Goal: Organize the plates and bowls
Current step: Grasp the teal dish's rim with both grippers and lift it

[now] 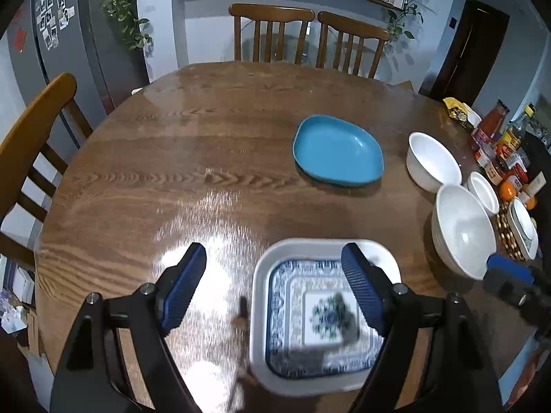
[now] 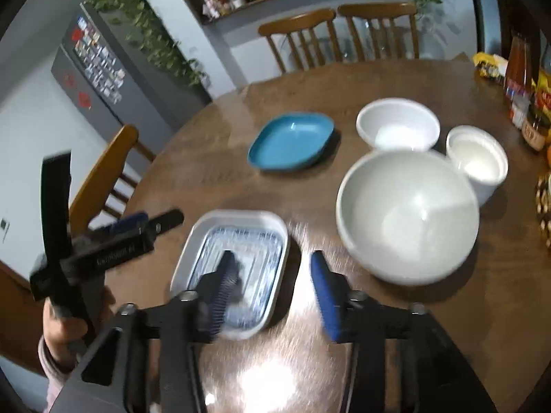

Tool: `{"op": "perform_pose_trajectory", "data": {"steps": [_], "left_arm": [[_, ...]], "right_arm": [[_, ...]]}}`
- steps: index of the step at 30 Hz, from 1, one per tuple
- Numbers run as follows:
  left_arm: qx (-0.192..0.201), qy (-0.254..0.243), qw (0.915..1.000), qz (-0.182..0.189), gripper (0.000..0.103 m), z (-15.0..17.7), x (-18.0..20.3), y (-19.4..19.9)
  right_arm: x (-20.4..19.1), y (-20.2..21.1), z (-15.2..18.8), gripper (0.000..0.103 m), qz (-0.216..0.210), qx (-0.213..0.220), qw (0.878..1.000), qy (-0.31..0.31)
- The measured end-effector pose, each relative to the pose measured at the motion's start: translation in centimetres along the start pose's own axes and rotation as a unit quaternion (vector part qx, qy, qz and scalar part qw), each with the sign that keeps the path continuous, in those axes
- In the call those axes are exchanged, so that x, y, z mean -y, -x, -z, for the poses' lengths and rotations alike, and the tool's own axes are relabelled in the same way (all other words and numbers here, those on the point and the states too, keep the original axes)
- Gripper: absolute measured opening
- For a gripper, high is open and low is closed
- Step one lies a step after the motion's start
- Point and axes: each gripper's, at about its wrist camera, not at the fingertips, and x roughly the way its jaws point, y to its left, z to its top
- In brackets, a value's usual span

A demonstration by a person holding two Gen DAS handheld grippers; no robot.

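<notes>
A square white plate with a blue floral pattern (image 1: 323,313) lies on the near part of the wooden table (image 1: 206,158); it also shows in the right wrist view (image 2: 237,251). My left gripper (image 1: 273,258) is open above the plate's left rim. My right gripper (image 2: 272,265) is open over the plate's right rim. A blue plate (image 1: 337,149) (image 2: 292,141) lies mid-table. A large white bowl (image 1: 463,230) (image 2: 408,215), a medium white bowl (image 1: 432,161) (image 2: 397,124) and a small white cup-bowl (image 1: 484,192) (image 2: 477,158) stand at the right.
Jars, bottles and oranges (image 1: 502,151) crowd the table's right edge, beside a dish on a woven mat (image 1: 523,227). Wooden chairs (image 1: 275,31) stand at the far side and the left (image 1: 34,144). The left gripper's body (image 2: 100,241) appears at the left of the right wrist view.
</notes>
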Motion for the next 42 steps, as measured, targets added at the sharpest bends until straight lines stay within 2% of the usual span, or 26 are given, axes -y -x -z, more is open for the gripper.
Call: {"op": "perform_pose_trajectory", "data": {"steps": [5, 9, 17, 22, 25, 26, 27, 28, 30, 34, 38, 42], "left_arm": [[-0.001, 0.003, 1.0, 0.008, 0.08, -3.0, 0.9, -2.4], [0.001, 0.007, 1.0, 0.002, 0.08, -5.5, 1.2, -4.8], [-0.019, 0.003, 0.9998, -0.003, 0.077, -9.2, 1.7, -10.9], [-0.038, -0.014, 0.999, -0.019, 0.062, -10.1, 1.8, -14.1], [-0.052, -0.009, 0.9985, -0.014, 0.044, -10.0, 1.4, -15.2], [-0.056, -0.006, 0.9983, -0.011, 0.035, -9.9, 1.3, -15.4], [-0.061, -0.005, 0.9981, -0.006, 0.031, -9.8, 1.2, -15.7], [-0.062, -0.004, 0.998, -0.001, 0.028, -9.8, 1.2, -15.7], [-0.062, -0.002, 0.9981, 0.003, 0.011, -9.7, 1.2, -15.7], [-0.06, 0.003, 0.9981, 0.014, 0.008, -9.3, 1.3, -15.3], [-0.045, -0.002, 0.999, 0.008, 0.008, -9.0, 1.5, -13.7], [-0.01, -0.022, 0.9997, -0.002, 0.008, -8.3, 2.1, -9.4]], "right_arm": [[0.8, -2.6, -3.8, 0.049, 0.008, -0.01, 1.0, -0.022], [1.5, -6.3, -6.6, 0.049, 0.019, -0.035, 0.999, -0.037], [3.3, -13.5, -10.3, 0.049, 0.059, -0.067, 0.994, -0.058], [3.5, -16.8, -11.1, 0.049, 0.075, -0.086, 0.992, -0.061], [3.5, -17.8, -11.3, 0.049, 0.09, -0.086, 0.99, -0.061], [3.6, -18.1, -11.4, 0.049, 0.094, -0.087, 0.99, -0.06], [3.6, -18.4, -11.4, 0.049, 0.094, -0.09, 0.99, -0.06], [3.6, -18.6, -11.3, 0.048, 0.094, -0.091, 0.99, -0.059], [3.5, -19.0, -11.4, 0.04, 0.096, -0.097, 0.989, -0.051], [3.3, -19.5, -11.0, 0.012, 0.11, -0.105, 0.988, -0.033], [2.7, -18.5, -10.7, 0.012, 0.11, -0.093, 0.989, -0.013], [1.7, -15.8, -10.4, 0.012, 0.09, -0.076, 0.993, 0.0]]}}
